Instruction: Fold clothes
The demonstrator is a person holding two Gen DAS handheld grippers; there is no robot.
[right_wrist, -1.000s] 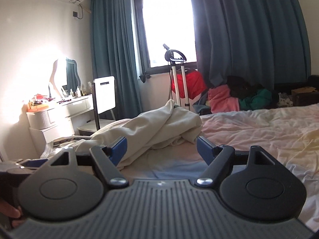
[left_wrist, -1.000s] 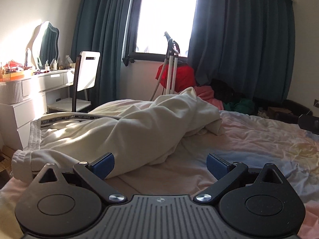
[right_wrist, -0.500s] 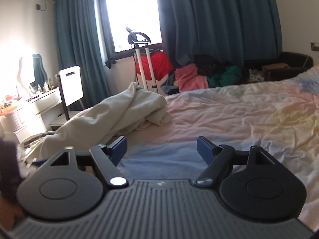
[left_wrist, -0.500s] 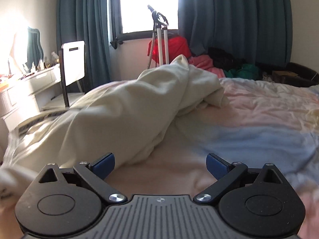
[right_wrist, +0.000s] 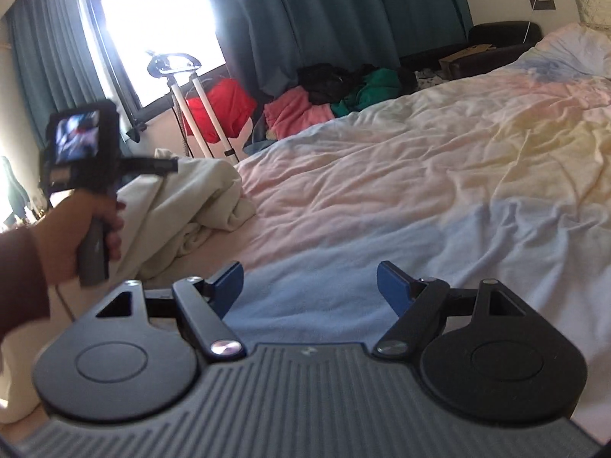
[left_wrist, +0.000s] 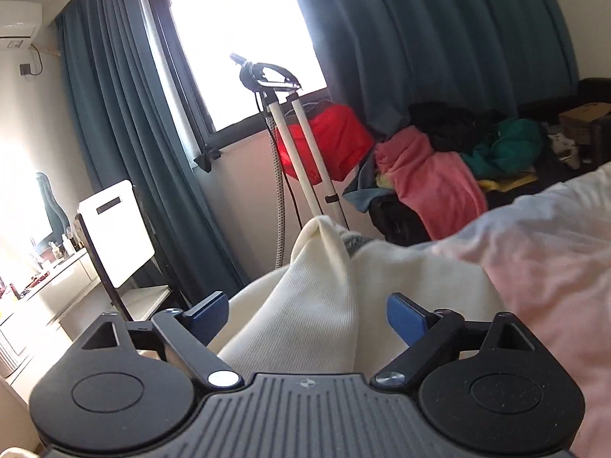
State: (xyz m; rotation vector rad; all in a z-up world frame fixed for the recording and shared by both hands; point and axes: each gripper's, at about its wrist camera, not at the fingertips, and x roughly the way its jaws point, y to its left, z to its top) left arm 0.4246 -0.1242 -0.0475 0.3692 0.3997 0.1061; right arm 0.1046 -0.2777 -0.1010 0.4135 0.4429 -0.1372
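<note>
L gripper [left_wrist: 307,315] has its blue-padded fingers [left_wrist: 209,311] spread wide, nothing pinched; the crumpled cream ribbed-knit garment [left_wrist: 317,297] bulges up between and beyond them, w/ a peaked fold at top, but can't tell if the pads touch the cloth. R gripper [right_wrist: 309,286] also has fingers [right_wrist: 393,286] spread apart w/ nothing between, hovering over the pale blue patch of the pastel pink/blue/yellow rumpled bedsheet [right_wrist: 439,152]. In the R wrist view the garment [right_wrist: 191,194] lies heaped near the bed's left edge, well left of the R gripper, and the person's left hand [right_wrist: 91,225] grips the grey handle of the L gripper [right_wrist: 168,164] just beside that heap, its front tips reaching over the cloth; contact not clear, view is blurred there. Behind the bed: teal floor-length curtains [left_wrist: 420,38] either side of a bright window [left_wrist: 240,30], a white-poled garment steamer stand [left_wrist: 305,152] w/ a red fabric item [left_wrist: 332,145] on it, and a pile of pink, black and green clothes [left_wrist: 450,160] by the wall. Left side of room has a white chair back [left_wrist: 114,236] and a white dresser [left_wrist: 57,290] w/ small bottles, glare hides detail. White wall AC unit [left_wrist: 17,24] top left.
</note>
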